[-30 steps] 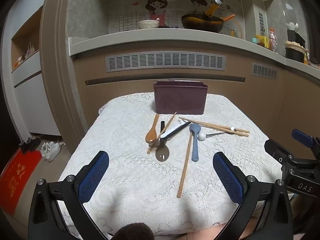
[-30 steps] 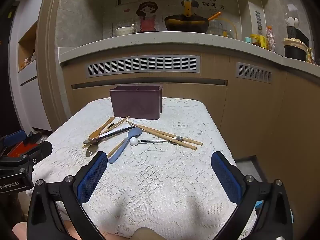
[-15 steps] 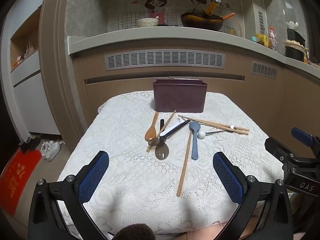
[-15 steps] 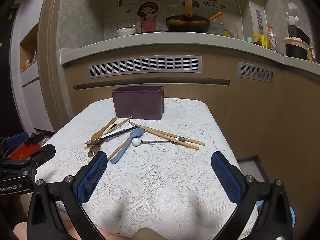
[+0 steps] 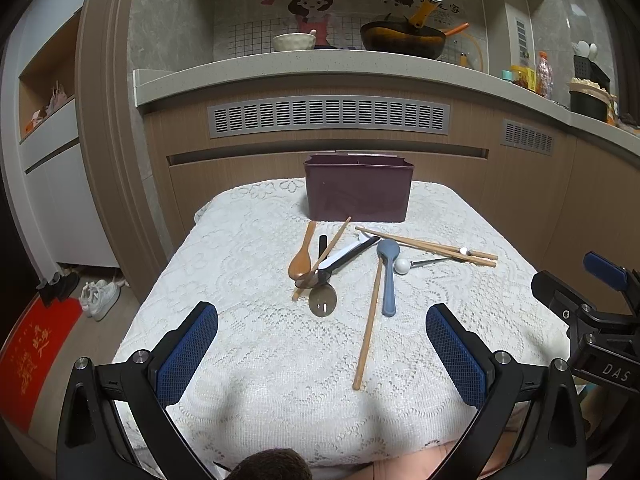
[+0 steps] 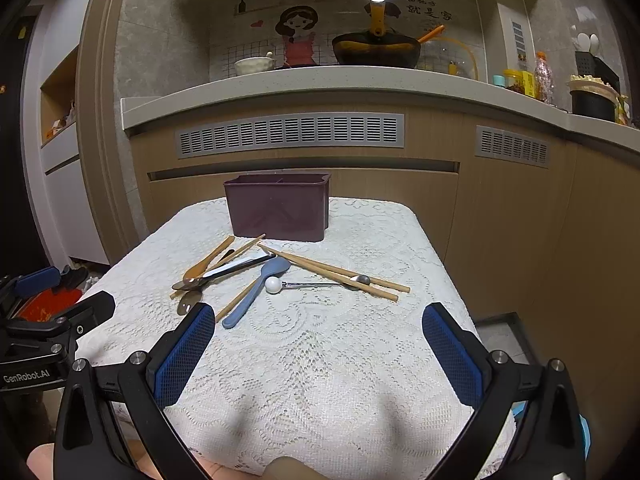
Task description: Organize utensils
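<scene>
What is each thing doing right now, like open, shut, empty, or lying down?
left gripper: open, holding nothing.
right gripper: open, holding nothing.
purple box: upright, nothing sticking out of it.
blue spoon: lying flat on the cloth.
wooden spoon: lying flat.
pair of chopsticks: lying side by side.
single chopstick: lying alone, nearest the grippers.

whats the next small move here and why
Probably ease the left gripper forward and down onto the lone chopstick. Both grippers are open and empty, every utensil lies loose on the cloth before the bin, and that chopstick lies nearest, with its near end free of the pile.
</scene>
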Demonstrator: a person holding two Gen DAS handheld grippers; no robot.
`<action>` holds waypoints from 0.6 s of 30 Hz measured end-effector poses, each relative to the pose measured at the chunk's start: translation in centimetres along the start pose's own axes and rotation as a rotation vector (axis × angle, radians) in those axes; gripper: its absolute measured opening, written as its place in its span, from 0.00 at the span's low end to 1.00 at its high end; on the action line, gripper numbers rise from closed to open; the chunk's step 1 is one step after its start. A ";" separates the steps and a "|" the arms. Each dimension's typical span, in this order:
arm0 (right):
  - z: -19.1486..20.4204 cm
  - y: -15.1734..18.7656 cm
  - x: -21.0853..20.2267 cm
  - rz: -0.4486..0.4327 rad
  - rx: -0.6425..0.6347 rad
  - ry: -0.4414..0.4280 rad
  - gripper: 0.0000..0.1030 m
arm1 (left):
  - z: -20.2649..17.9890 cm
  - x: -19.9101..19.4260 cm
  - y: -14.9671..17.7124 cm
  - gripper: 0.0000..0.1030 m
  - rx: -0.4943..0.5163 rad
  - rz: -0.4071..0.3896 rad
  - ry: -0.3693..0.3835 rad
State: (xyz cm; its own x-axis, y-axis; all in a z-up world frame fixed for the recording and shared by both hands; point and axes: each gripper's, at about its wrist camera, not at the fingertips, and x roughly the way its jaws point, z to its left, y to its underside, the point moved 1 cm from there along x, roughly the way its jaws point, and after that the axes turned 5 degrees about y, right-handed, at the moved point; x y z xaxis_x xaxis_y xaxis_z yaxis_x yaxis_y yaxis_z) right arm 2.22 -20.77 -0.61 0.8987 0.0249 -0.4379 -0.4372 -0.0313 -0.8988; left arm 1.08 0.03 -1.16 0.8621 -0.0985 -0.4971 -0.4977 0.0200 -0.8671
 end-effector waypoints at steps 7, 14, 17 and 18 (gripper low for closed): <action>-0.2 0.1 0.2 0.007 0.008 -0.004 1.00 | 0.0 0.0 0.2 1.00 -0.001 0.002 0.000; -0.3 0.2 0.4 0.014 0.011 -0.010 1.00 | 0.3 -0.1 0.1 1.00 -0.004 0.005 -0.002; -0.2 0.2 0.4 0.012 0.009 -0.011 1.00 | -0.1 0.0 0.1 1.00 -0.001 0.005 0.000; -0.2 0.2 0.4 0.013 0.009 -0.012 1.00 | -0.1 0.0 0.2 1.00 -0.001 0.006 -0.001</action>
State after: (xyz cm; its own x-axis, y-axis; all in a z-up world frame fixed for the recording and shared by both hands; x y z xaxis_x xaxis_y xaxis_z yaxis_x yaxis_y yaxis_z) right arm 2.51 -21.01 -0.99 0.8922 0.0366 -0.4501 -0.4495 -0.0226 -0.8930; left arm 1.03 -0.04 -1.31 0.8593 -0.0978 -0.5020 -0.5027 0.0192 -0.8643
